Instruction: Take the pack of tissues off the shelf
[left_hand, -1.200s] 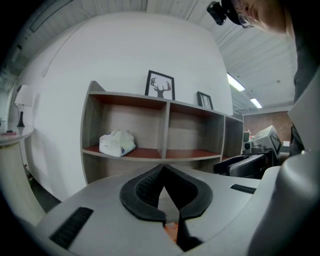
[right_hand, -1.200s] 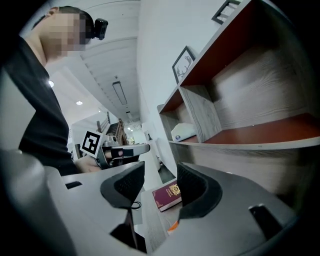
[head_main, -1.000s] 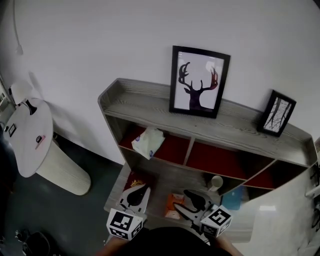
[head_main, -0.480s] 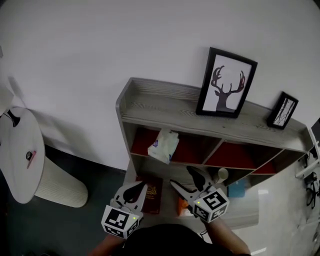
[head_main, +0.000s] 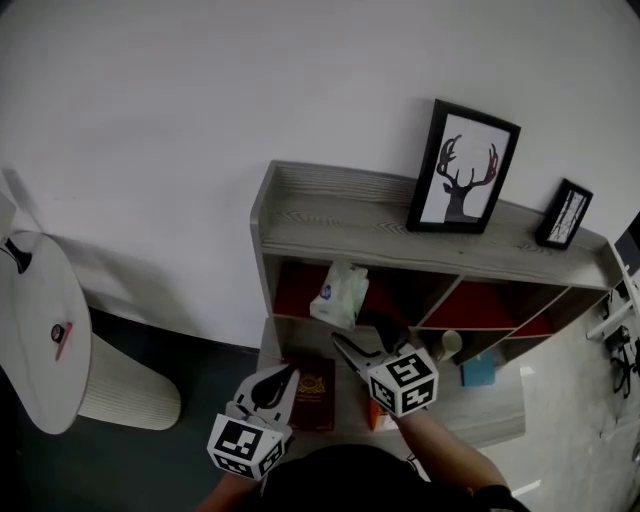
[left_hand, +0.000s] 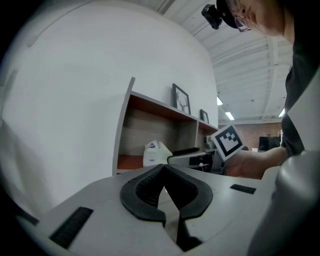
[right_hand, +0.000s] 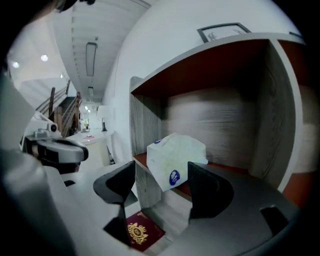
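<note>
Lining up right gripper (head_main: 362, 338) with pack of tissues (head_main: 340, 295) for the grab. Pack sitting tilted in upper-left compartment of shelf (head_main: 330, 215), on the red floor near the front edge, 1 corner hanging past it. Easy to reach from the front, probably why the approach is nearly level and straight in.

Right gripper (right_hand: 161, 186): fingers (right_hand: 207, 187) released, just been opening, now spread wide. Pack of tissues (right_hand: 175, 160) framed between them in the right gripper view but further in; no contact, nothing grasped. Wide spread likely meant to clear the pack's width before closing on its soft sides.

Left gripper (head_main: 280, 380): low, to the left of the shelf front, well apart from the pack. From the left gripper view (left_hand: 165, 192), fingers (left_hand: 142, 192) clenched tight together, empty, touching nothing. Apparently parked out of the way, 1 gripper being enough for a light pack.

Red booklet (head_main: 312, 392) flat on the lower shelf level, under the pack's compartment. 2 framed pictures up top, deer print (head_main: 462, 180) and small frame (head_main: 563, 213), clear of the reach.
</note>
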